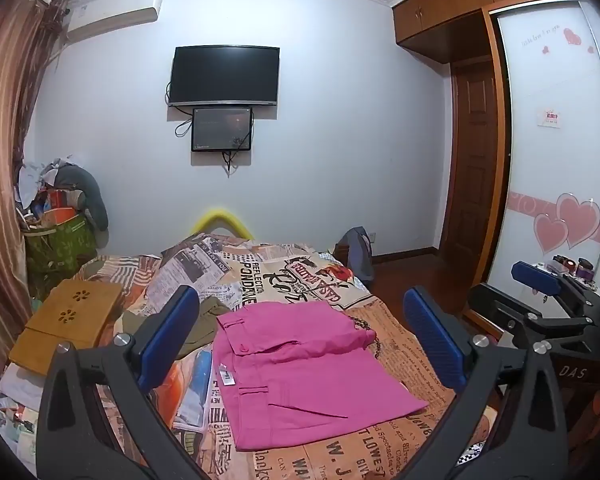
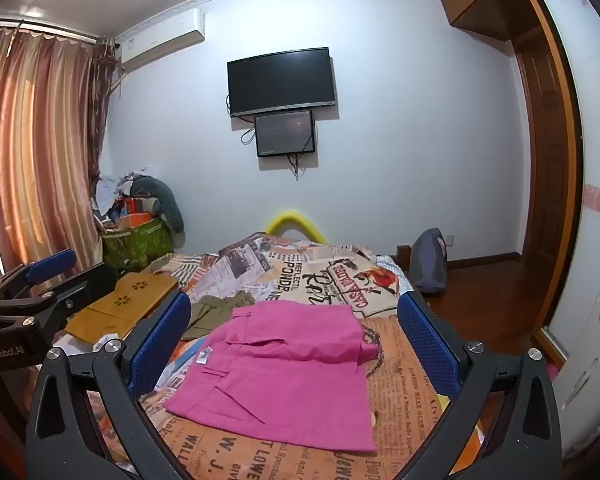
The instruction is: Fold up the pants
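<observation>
On the bed [image 1: 400, 436], item one: pink pants [image 1: 300, 368], folded flat. My left gripper [image 1: 300, 344] and right gripper [image 2: 294, 344] hover above, jaws spread, empty.

One pair of pink pants [image 1: 300, 364] [image 2: 284, 368] is noted, laid flat on the newspaper-print bedspread, in the lower centre of both wrist views. The garment is folded into a compact, roughly rectangular stack. The waistband, with belt loops and a button, is seen at the left of the stack, where a small white label is exposed. A doubled-over layer lies across the upper part, its edge slightly rumpled toward the right.
</observation>
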